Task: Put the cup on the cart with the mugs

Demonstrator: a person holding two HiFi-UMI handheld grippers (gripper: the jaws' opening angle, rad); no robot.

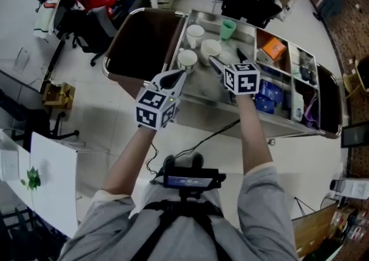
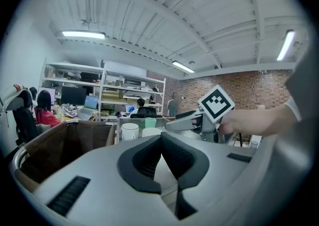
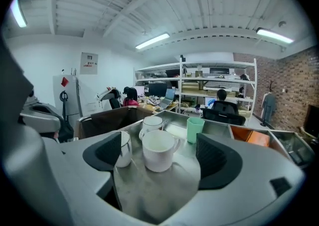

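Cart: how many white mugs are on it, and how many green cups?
white mugs: 3
green cup: 1
Total: 4

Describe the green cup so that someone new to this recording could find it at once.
Start at the steel cart in front of the person and look at its flat top tray, where three white mugs stand. The green cup stands behind them at the far rim, close to the compartment with the orange box. It is the only coloured vessel there, tapered, with no handle showing.
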